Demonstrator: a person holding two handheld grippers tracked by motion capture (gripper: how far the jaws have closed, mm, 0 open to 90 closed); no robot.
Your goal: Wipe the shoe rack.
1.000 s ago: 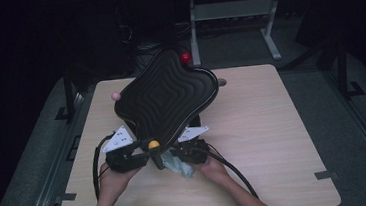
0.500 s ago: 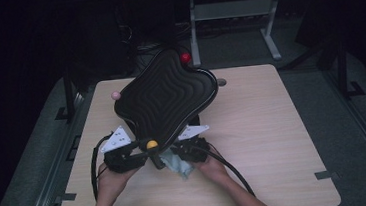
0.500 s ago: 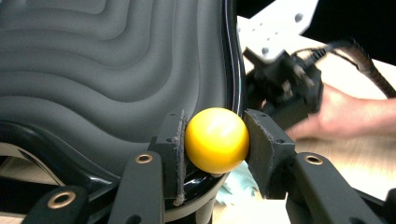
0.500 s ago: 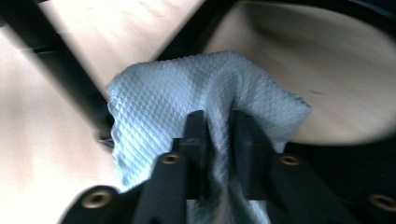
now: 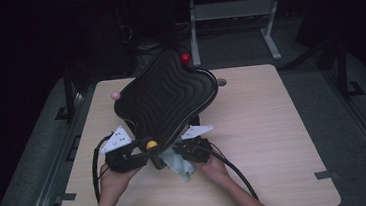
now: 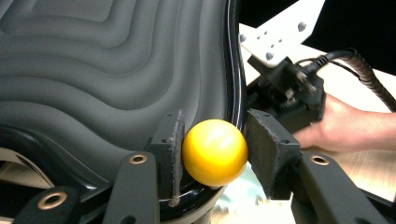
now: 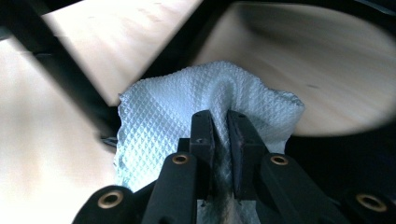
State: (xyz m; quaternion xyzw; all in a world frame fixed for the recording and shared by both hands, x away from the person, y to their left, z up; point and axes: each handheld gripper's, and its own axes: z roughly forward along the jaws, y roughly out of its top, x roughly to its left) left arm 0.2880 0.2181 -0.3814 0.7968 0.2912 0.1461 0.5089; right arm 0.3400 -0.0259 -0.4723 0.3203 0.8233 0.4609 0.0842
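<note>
A black ripple-surfaced tray (image 5: 163, 97) stands tilted over the table, its near rim low by my hands. A yellow ball (image 6: 215, 151) sits at that rim, between the jaws of my left gripper (image 6: 214, 140). These jaws have just been opening: the left pad touches the ball and the right pad stands just off it. My right gripper (image 7: 218, 116) has just been closing and is shut on a white textured cloth (image 7: 187, 102), bunched under the tray's near edge (image 5: 179, 164). In the high view the left gripper (image 5: 147, 149) and right gripper (image 5: 182, 150) sit side by side.
A red ball (image 5: 185, 58) and a pink ball (image 5: 115, 95) show at the tray's far and left corners. The wooden table (image 5: 274, 140) has bare room to the right. A metal frame (image 5: 233, 13) stands beyond the table. Cables trail from both grippers.
</note>
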